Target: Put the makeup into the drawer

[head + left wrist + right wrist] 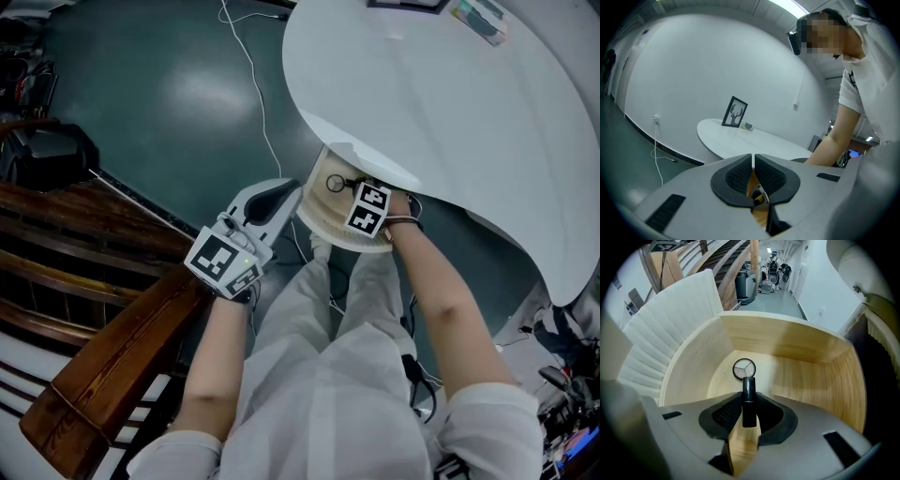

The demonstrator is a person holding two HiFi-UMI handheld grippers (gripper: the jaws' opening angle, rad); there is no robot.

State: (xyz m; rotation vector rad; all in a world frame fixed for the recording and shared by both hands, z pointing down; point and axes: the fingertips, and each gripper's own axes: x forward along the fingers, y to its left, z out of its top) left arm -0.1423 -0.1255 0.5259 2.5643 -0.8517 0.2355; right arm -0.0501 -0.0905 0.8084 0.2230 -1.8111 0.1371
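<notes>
The curved wooden drawer (321, 214) stands pulled out from under the round white table (441, 94). A round compact (744, 369) with a three-part face lies on its floor, seen too in the head view (335, 184). My right gripper (748, 401) points steeply down into the drawer (801, 376), shut on a black lipstick tube (748, 399) that stands upright just above the compact. In the head view the right gripper (358, 194) is over the drawer's middle. My left gripper (289, 190) hangs left of the drawer, shut and empty (753, 164).
A deer picture frame (735, 112) and a small box (747, 126) stand on the table. Dark wooden steps (94, 281) lie at the left. A white cable (248, 66) runs over the green floor. The person's legs in white trousers (319, 356) are below the drawer.
</notes>
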